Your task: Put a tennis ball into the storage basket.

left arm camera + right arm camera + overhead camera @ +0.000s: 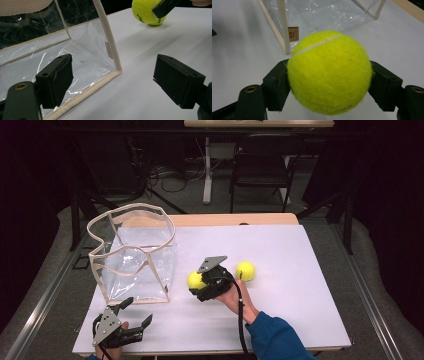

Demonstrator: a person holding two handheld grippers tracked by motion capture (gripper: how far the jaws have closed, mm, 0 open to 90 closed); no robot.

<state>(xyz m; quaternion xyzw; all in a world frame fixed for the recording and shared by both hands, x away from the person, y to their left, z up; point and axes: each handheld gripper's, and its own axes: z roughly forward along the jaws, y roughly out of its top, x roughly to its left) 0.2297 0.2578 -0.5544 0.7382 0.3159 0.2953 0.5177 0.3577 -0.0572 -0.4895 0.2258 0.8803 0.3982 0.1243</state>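
While the high view looks down on a white table (300,295), the right gripper (198,286) sits near the table's middle with a yellow tennis ball (195,280) clamped between its jaws, the person's hand and blue sleeve (275,335) running back from it toward the near edge. A second tennis ball (245,271) lies on the table just beside that gripper, on its right and apart from it. To the left stands a clear plastic bag (135,260) with cream trim, upright and open at the top, near the held ball but not touching it. The left gripper (136,312) rests at the near left corner of the table, just in front of the bag, its jaws spread wide with nothing between them. In the left gripper view, the two black jaws stand well apart over bare table, the bag's trimmed lower corner (117,70) lies between and beyond them, and the held ball (147,12) shows at the top with a black jaw of the other gripper pressed on it. In the right gripper view, the tennis ball (329,72) is gripped on both sides by the black pads, and the bag (324,15) stands on the table beyond it, a small brown label at its near corner post.
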